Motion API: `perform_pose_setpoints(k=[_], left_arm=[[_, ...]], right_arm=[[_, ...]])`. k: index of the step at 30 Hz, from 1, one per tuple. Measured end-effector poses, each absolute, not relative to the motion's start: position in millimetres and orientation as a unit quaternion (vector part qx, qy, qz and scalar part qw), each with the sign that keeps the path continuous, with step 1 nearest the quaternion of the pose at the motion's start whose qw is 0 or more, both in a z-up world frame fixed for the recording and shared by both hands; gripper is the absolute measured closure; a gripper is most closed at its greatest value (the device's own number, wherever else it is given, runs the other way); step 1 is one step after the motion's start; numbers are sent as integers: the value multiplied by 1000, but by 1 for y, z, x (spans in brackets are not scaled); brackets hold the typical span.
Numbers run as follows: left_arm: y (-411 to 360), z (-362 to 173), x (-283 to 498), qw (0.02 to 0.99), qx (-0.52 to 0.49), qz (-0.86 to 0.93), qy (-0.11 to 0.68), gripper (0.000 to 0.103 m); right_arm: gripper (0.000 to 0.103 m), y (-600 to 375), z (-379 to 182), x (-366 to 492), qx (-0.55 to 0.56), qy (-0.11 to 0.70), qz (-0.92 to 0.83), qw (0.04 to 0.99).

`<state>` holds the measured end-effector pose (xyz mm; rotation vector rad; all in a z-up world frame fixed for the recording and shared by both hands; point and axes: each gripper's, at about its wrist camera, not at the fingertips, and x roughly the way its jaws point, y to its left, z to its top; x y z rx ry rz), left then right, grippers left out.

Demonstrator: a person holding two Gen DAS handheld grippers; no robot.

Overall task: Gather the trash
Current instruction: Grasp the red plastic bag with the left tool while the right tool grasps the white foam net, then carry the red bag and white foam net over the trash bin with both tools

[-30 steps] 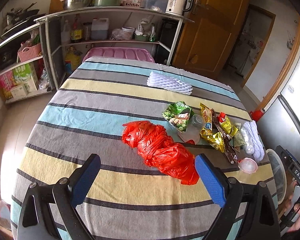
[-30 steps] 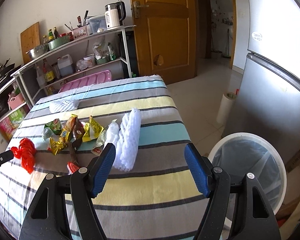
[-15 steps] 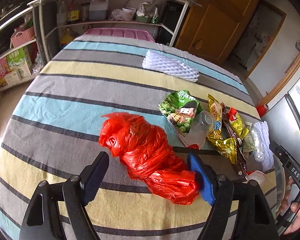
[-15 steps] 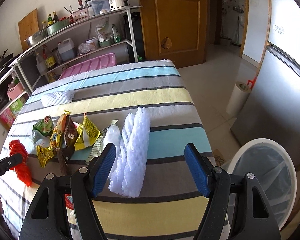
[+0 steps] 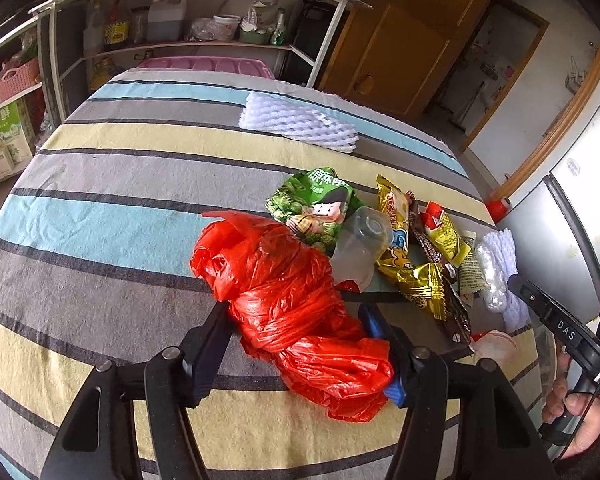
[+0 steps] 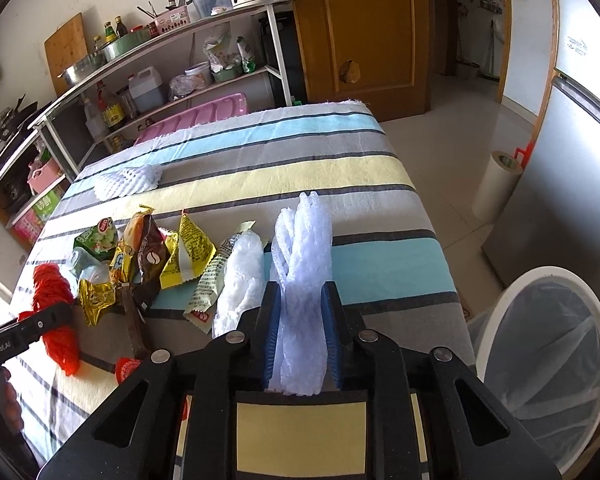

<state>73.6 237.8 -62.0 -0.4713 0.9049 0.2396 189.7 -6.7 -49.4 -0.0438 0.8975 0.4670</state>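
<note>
Both grasps are being made; nothing visible has yet gone into the bin, so the task appears to be at its first pickup.

Right hand-held gripper [image 6: 299, 332]: jaws drawn in narrow and clamped on the near end of the white foam net sleeve [image 6: 302, 264], which lies lengthwise away from the camera on the striped desk [image 6: 380, 216]. The tool points level along the desk top, low over its near edge. The white-rimmed trash bin [image 6: 548, 344], lined with a clear bag, stands on the floor just right of the sleeve, beyond the desk edge; no trash can be made out in it.

Left hand-held gripper [image 5: 296, 332]: jaws partly closed, straddling the crumpled red plastic bag [image 5: 288, 300]. Both fingers touch the bag's sides, but whether the grip is firm cannot be told. The tool is pitched down toward the desk.

Left to collect, from the sleeve outward:
- just left of the sleeve, a second white foam wad [image 6: 240, 276];
- next left, a cluster of snack wrappers: a yellow wrapper [image 6: 188, 252], a brown coffee wrapper [image 6: 150, 264] and a gold foil wrapper [image 6: 96, 300];
- a clear plastic cup [image 5: 360, 248] on its side, touching the red bag, with a green snack packet [image 5: 316, 204] behind it;
- far beyond the sleeve, well apart from it, another flat foam net [image 6: 128, 180].

Judgement: one item per gripper is in hand; most remains.
</note>
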Motion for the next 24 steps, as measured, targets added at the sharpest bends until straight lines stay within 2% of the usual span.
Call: perform_pose_setpoints(k=[3, 12, 24], left_arm=[[236, -61, 73, 868, -218, 110, 432, 40], [232, -44, 56, 882, -195, 104, 415, 40], [189, 6, 46, 916, -137, 70, 371, 40]], right_arm=[[95, -10, -46, 186, -17, 422, 222, 879], [96, -13, -39, 171, -15, 406, 233, 883], [96, -37, -7, 138, 15, 364, 235, 901]])
